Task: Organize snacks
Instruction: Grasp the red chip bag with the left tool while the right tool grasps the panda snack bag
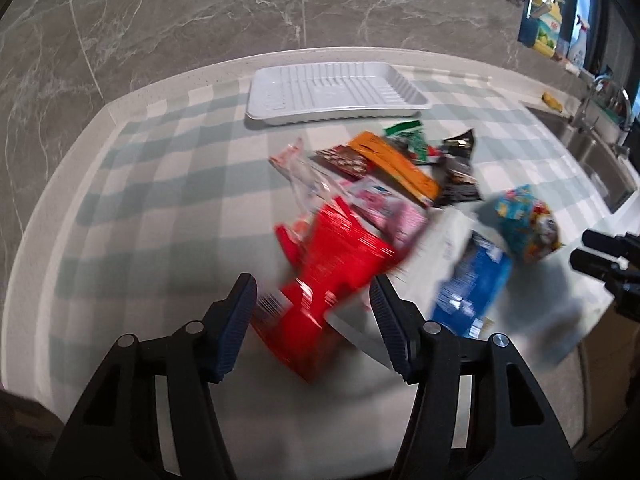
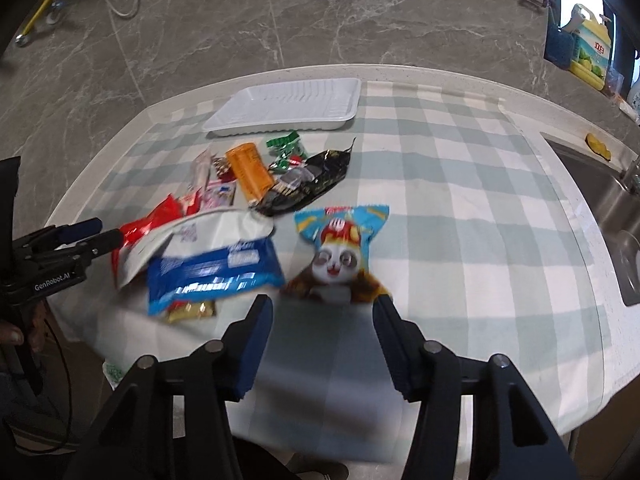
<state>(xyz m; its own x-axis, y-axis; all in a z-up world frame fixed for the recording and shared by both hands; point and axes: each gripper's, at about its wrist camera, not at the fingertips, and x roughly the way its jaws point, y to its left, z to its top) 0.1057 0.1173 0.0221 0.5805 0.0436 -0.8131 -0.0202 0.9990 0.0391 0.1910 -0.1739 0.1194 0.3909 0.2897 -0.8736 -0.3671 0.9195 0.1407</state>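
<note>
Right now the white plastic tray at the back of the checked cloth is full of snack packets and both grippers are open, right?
Not quite. The white plastic tray holds nothing; the right wrist view shows its ribbed floor bare. The snack packets lie on the checked cloth in front of it. The left gripper and right gripper are open, as you said.

- "GenRobot.AI" in white letters on the black body of the left gripper (image 2: 86, 236), at the left edge of the right wrist view.
- Print on the snack packets is too blurred to read.
</note>
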